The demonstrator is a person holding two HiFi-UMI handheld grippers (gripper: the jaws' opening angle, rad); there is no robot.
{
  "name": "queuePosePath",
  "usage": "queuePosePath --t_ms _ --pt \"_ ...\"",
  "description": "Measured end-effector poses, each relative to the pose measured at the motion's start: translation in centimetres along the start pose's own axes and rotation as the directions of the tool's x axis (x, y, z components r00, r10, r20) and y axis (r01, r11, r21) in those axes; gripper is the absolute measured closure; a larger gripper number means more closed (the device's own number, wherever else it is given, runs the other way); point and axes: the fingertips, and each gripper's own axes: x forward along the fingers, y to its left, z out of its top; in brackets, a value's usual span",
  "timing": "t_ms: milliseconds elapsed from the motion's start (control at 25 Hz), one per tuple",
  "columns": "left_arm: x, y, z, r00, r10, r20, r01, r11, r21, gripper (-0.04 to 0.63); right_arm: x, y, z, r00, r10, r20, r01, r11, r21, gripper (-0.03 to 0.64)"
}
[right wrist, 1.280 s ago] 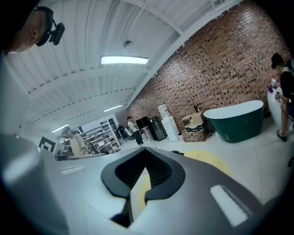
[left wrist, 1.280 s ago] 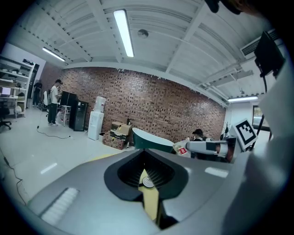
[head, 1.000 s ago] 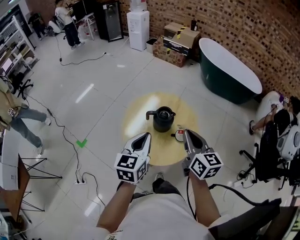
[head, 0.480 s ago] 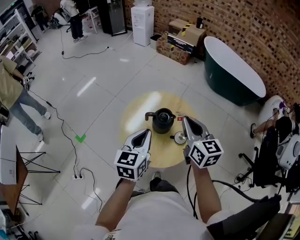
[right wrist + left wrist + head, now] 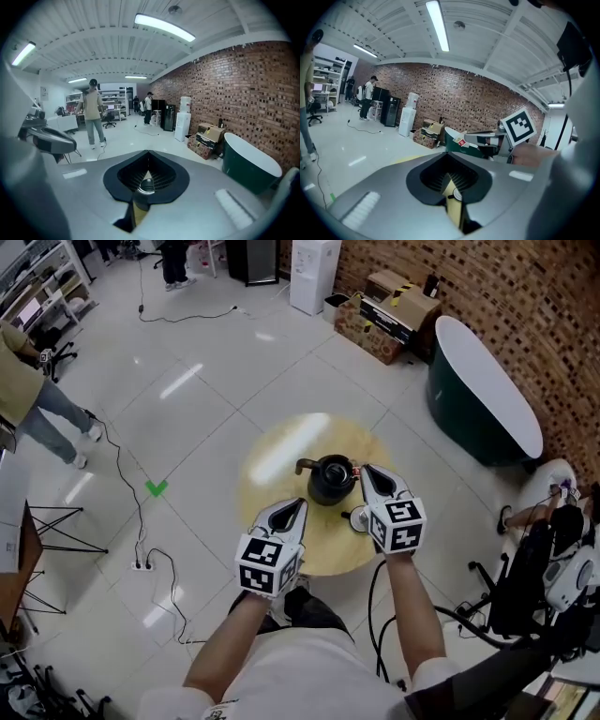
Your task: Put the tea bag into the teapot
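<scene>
No writing could be read anywhere. The nearest thing to a label was the small red and white paper of the tea bag (image 5: 356, 468), and its print was too small to make out. The cube on each claw carried black and white square markers. The cardboard boxes (image 5: 401, 307) by the brick wall bore yellow and black striped tape, and whatever print they had was illegible.

The black teapot (image 5: 332, 478) stood upright near the middle of the round yellow worktop (image 5: 281, 451), with its handle to the left. Its top was open and dark, and nothing could be seen inside. Its lid (image 5: 357, 517) lay flat on the worktop just right of the pot, near the person's side, apart from it.

The right claw (image 5: 364, 469) had its jaws pressed together on the tea bag, pinched at the very tip. In the left gripper view the paper stuck out from that tip (image 5: 461, 141). The tea bag was held just beside the teapot's right rim, off the worktop; whether it was over the opening could not be told.

The left claw (image 5: 296, 506) was closed and had hold of nothing; only a thin slit showed between its jaws. It hung over the worktop's near left part, short of the teapot.

A dark green bathtub (image 5: 483, 399) and a white water dispenser (image 5: 314, 268) stood on the floor, well apart from the worktop.
</scene>
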Motion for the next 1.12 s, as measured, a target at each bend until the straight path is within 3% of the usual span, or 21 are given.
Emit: queuePosePath --t_ms 240,560,800,840,920,1120 --pt "1.6 0.5 -1.6 1.0 0.022 -0.021 -0.023 0.999 -0.037 0.583 4.3 -0.7 -3.8 0.987 0.004 -0.159 -0.024 0.992 -0.124 0.615" --pt "2.4 1.4 -2.7 0.998 0.046 -0.036 -0.049 0.996 -0.071 0.583 8.1 -0.3 -7.9 0.94 0.012 -0.34 -0.101 0.965 -0.244 0.614" --pt "1.8 1.8 -4.1 0.996 0.075 -0.042 -0.079 0.992 -0.096 0.583 9.7 -0.2 -9.9 0.916 0.025 -0.401 -0.141 0.954 -0.264 0.609" --pt "1.7 1.9 -4.2 0.996 0.081 -0.044 -0.085 0.991 -0.1 0.583 9.8 -0.2 -10.0 0.913 0.031 -0.407 -0.148 0.954 -0.26 0.581" --pt "1.5 2.2 -4.5 0.995 0.091 -0.045 -0.095 0.99 -0.105 0.583 10.1 0.0 -10.1 0.911 0.044 -0.41 -0.159 0.955 -0.251 0.537" --pt "0.9 2.6 -4.7 0.994 0.105 -0.041 -0.109 0.988 -0.11 0.583 9.9 -0.1 -9.6 0.92 0.035 -0.39 -0.142 0.958 -0.248 0.538"
